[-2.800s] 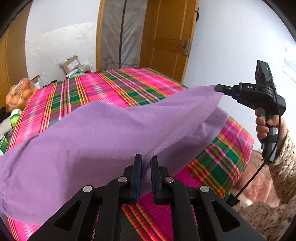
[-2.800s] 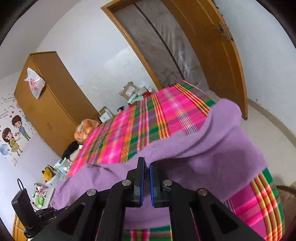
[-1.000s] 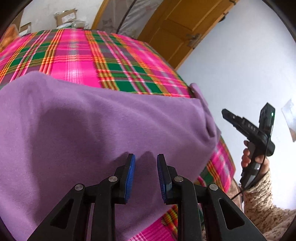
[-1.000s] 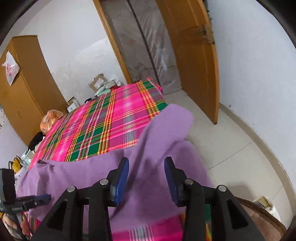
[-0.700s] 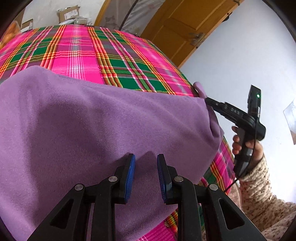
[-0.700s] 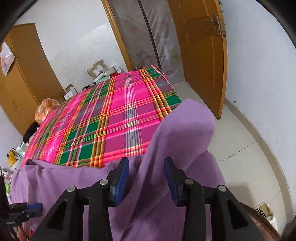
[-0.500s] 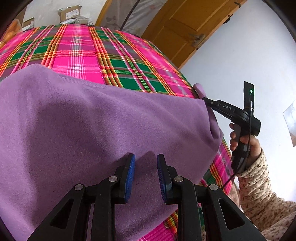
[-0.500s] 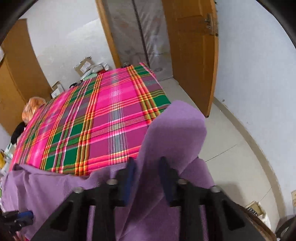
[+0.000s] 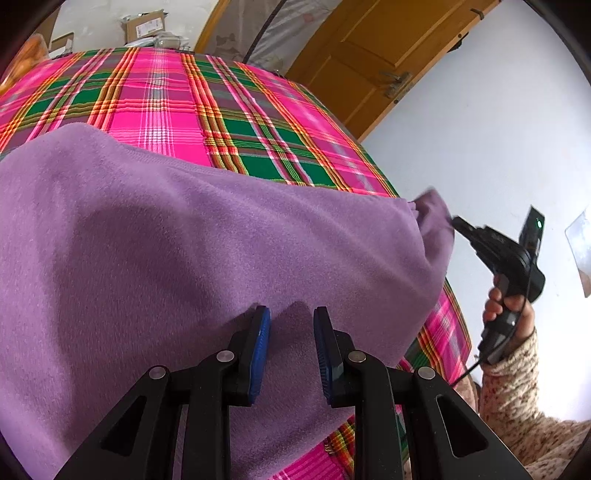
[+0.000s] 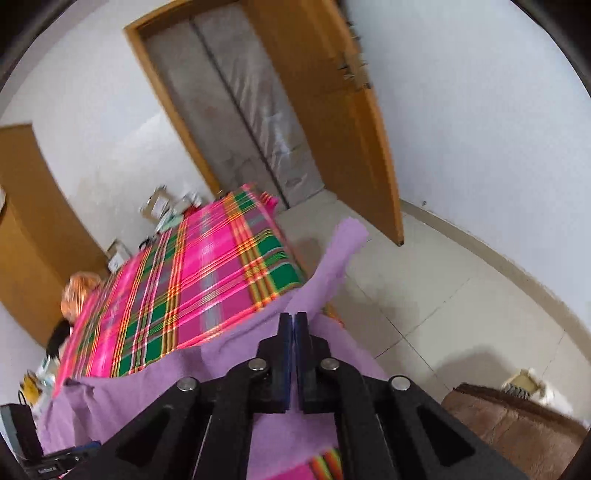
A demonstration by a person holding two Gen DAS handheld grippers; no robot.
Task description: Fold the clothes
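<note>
Two grippers work one purple fleece garment (image 9: 207, 251) that lies spread over the near end of a bed. Nearest the left wrist camera, the left gripper (image 9: 291, 321) hovers just over the cloth with its jaws standing apart at a moderate width, blue pads facing each other, nothing between them; their shadow falls on the fleece directly beneath. In the right wrist view, the right gripper (image 10: 294, 325) has its jaws pressed together on a fold of the same garment (image 10: 325, 280), which rises from the pinch as a narrow strip, its free end standing up past the bed's edge above the tiled floor (image 10: 443, 288). From the left wrist view that same gripper (image 9: 458, 225) meets the cloth's bunched right-hand corner, and a hand (image 9: 509, 314) in a speckled knit sleeve (image 9: 517, 384) grips its black handle. Beyond the garment, the bed's bright pink, green and orange plaid bedspread (image 9: 207, 107) stretches away uncovered. Farther back stand cardboard boxes (image 9: 142, 26) against a white wall, an orange bag (image 10: 77, 291) at the bed's far left side, and a wooden door (image 10: 332, 110) open beside a plastic-covered doorway.
</note>
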